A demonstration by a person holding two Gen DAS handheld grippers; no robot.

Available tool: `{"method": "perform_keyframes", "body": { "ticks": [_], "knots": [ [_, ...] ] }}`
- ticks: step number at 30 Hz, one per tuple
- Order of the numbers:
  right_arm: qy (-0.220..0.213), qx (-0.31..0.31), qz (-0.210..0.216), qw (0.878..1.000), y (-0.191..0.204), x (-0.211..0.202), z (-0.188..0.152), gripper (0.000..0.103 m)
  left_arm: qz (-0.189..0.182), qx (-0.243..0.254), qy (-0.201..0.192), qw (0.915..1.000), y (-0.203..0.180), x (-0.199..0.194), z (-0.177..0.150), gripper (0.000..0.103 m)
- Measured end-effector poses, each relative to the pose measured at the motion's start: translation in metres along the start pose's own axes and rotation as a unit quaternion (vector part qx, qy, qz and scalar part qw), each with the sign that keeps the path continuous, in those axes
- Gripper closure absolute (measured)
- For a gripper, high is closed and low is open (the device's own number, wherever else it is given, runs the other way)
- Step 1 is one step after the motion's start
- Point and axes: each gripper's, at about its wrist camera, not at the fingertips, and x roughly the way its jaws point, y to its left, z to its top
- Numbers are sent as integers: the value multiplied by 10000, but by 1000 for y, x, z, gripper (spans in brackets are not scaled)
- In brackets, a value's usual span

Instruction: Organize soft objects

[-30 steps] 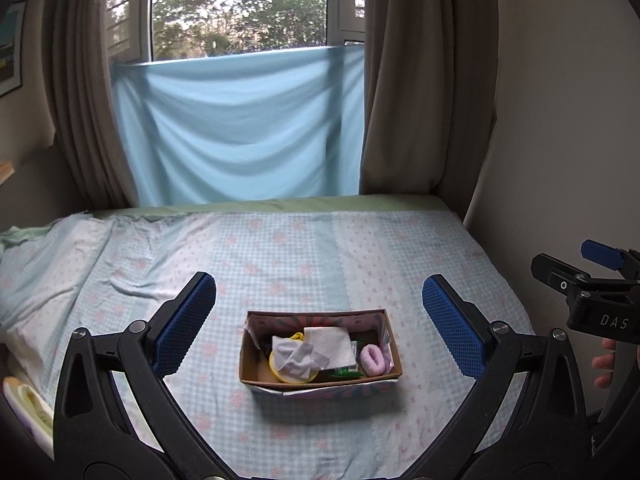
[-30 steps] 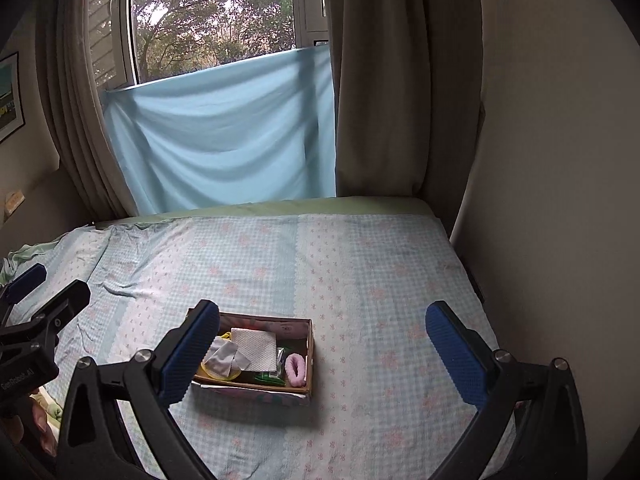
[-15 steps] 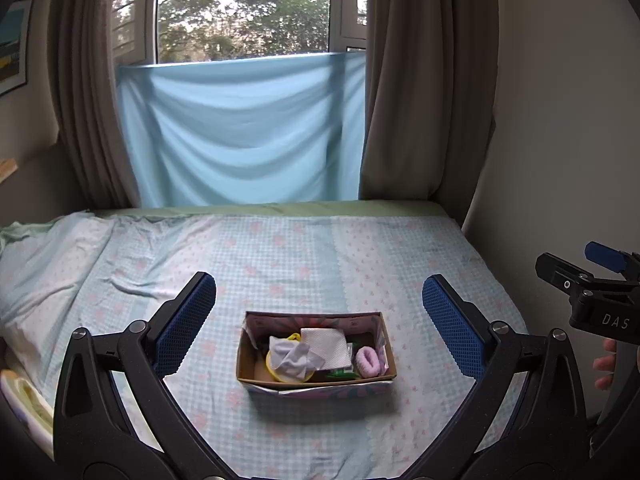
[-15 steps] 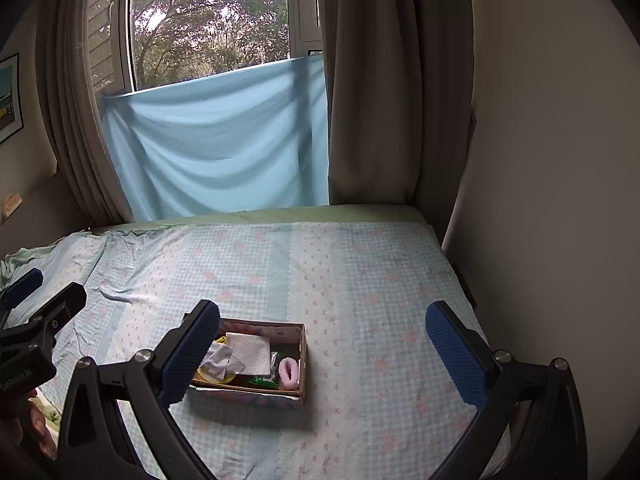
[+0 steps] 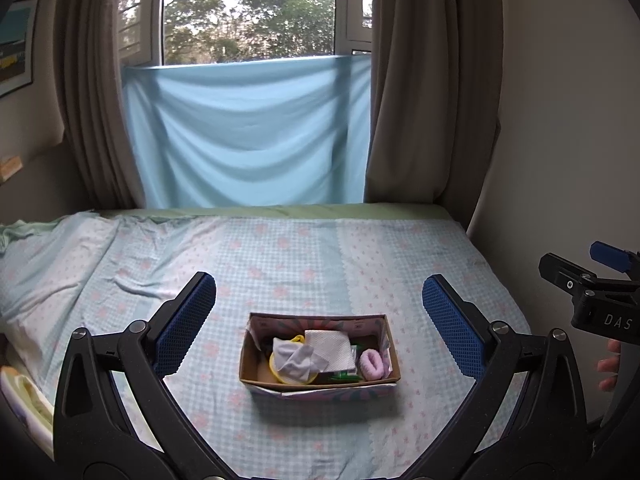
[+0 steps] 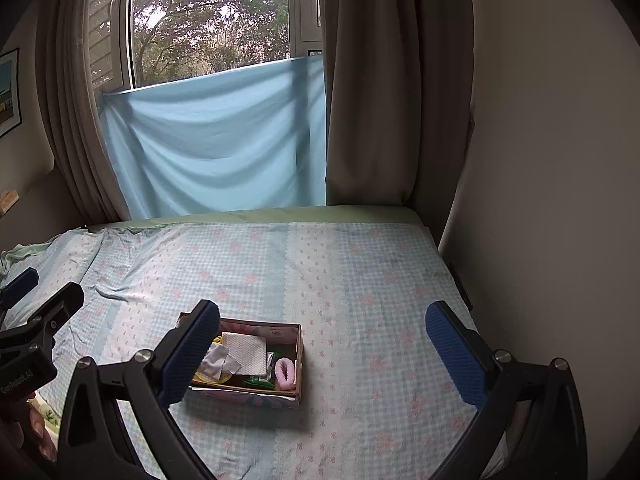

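A small cardboard box (image 5: 320,384) sits on the bed; it also shows in the right wrist view (image 6: 296,390). Inside lie a white tissue (image 5: 330,348), a grey-white cloth (image 5: 294,358) over a yellow item (image 5: 280,376), a pink fluffy ring (image 5: 372,364) and a green packet (image 5: 344,376). My left gripper (image 5: 319,312) is open and empty, held above and in front of the box. My right gripper (image 6: 322,344) is open and empty, to the right of the box; its left finger (image 6: 188,354) covers the box's left end.
The bed (image 5: 280,256) has a light blue checked sheet, rumpled at the left. A wall (image 6: 540,160) runs along its right side. A blue cloth (image 5: 248,132) and brown curtains (image 5: 428,80) hang at the far window. The other gripper shows at each view's edge.
Both grippers have drawn back and risen a little, so the box looks smaller and lower in view. The box and its contents have not moved. Both stay open.
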Motion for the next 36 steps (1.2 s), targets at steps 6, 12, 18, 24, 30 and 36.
{"method": "perform_keyframes", "body": {
  "ticks": [6, 12, 18, 24, 30, 36],
  "knots": [
    [-4, 1, -11, 10000, 0, 1, 1, 0, 18, 2, -6, 10000, 1, 2, -1, 0],
    [-1, 5, -5, 10000, 1, 0, 1, 0, 6, -4, -18, 10000, 1, 3, -1, 0],
    [3, 2, -9, 10000, 1, 0, 1, 0, -16, -17, -23, 10000, 0, 4, 0, 0],
    [2, 3, -13, 10000, 1, 1, 2, 0, -12, 13, -70, 10000, -1, 6, 3, 0],
    [27, 5, -5, 10000, 0, 6, 7, 0, 43, 53, -240, 9997, -4, 5, 4, 0],
    [155, 10, 23, 9999, -1, 21, 9, 0, 298, 45, -199, 9993, -6, 13, 4, 0]
  ]
}}
